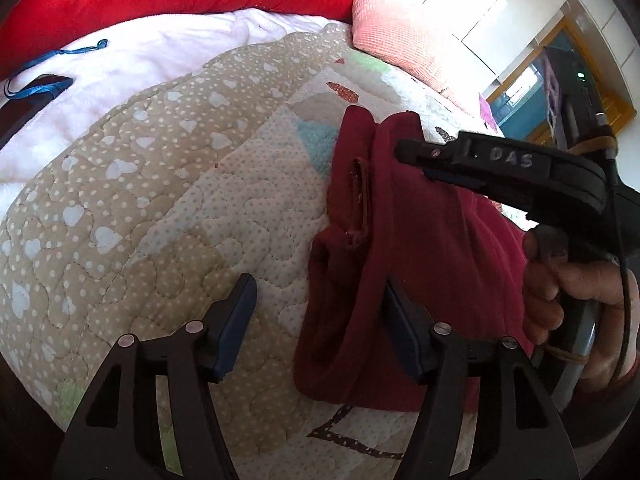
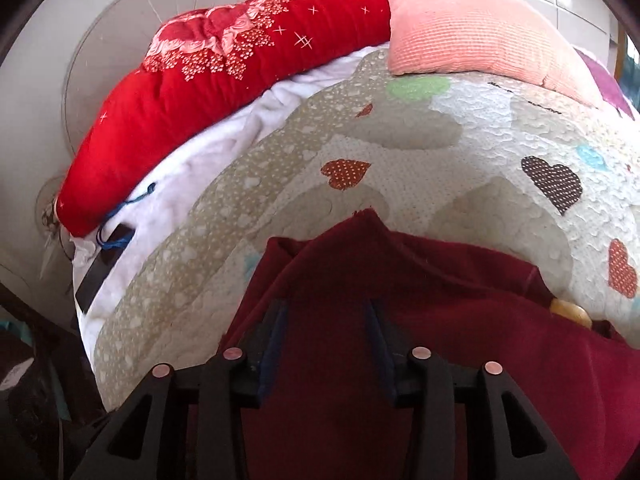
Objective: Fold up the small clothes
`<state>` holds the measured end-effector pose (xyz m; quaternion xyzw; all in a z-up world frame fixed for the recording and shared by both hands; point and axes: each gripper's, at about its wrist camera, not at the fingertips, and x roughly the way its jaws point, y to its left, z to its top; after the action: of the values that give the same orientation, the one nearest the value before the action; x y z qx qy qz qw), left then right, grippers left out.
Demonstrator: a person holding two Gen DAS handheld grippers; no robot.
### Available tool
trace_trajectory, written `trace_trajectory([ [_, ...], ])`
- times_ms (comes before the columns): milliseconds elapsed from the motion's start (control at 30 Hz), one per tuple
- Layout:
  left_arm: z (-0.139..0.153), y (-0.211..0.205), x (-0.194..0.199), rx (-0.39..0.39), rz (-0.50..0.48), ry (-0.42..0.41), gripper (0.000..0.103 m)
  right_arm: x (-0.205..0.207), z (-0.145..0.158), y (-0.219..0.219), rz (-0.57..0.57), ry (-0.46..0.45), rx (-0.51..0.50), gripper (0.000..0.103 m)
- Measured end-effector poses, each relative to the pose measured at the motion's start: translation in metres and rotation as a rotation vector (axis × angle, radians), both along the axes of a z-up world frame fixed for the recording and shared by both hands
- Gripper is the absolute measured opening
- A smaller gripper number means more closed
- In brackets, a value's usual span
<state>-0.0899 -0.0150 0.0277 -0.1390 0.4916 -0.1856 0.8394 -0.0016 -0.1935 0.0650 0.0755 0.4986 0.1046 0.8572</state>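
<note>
- The maroon garment [image 1: 404,248] lies bunched on the quilted bed [image 1: 160,208]; a slack pinch could let its folded layers slip apart.
- Left gripper [image 1: 320,320]: jaws wide, straddling the garment's left edge, holding nothing.
- Right gripper [image 2: 326,332]: jaws apart over the cloth, its hand [image 1: 576,308] reaching in from the right.

Maroon garment [image 1: 404,248]; beige heart-print quilt [image 1: 160,184]; red floral duvet [image 2: 208,68]; pink pillow [image 2: 472,28].
</note>
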Motion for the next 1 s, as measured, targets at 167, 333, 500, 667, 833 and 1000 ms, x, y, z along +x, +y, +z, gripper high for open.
trace_trajectory([
  [167,0.002,0.001,-0.005,0.008,-0.002,-0.003,0.064,0.006,-0.016,0.012,-0.014,0.049,-0.041,0.044],
  [333,0.001,0.000,-0.004,0.014,-0.004,-0.008,0.064,0.004,-0.004,0.016,-0.037,0.059,-0.030,0.054],
  [500,0.002,0.001,-0.005,0.007,-0.007,-0.011,0.065,0.005,-0.001,0.023,-0.014,0.065,0.009,0.067],
  [667,0.002,0.001,-0.006,0.005,-0.005,-0.011,0.065,0.005,-0.002,0.044,0.035,0.073,-0.050,0.069],
  [833,0.002,0.001,-0.008,0.005,0.001,-0.013,0.065,0.012,-0.013,0.062,0.066,0.088,-0.136,0.077],
  [1000,0.002,0.000,-0.008,0.004,0.007,-0.013,0.066,0.020,-0.027,0.070,0.084,0.071,-0.203,0.083],
])
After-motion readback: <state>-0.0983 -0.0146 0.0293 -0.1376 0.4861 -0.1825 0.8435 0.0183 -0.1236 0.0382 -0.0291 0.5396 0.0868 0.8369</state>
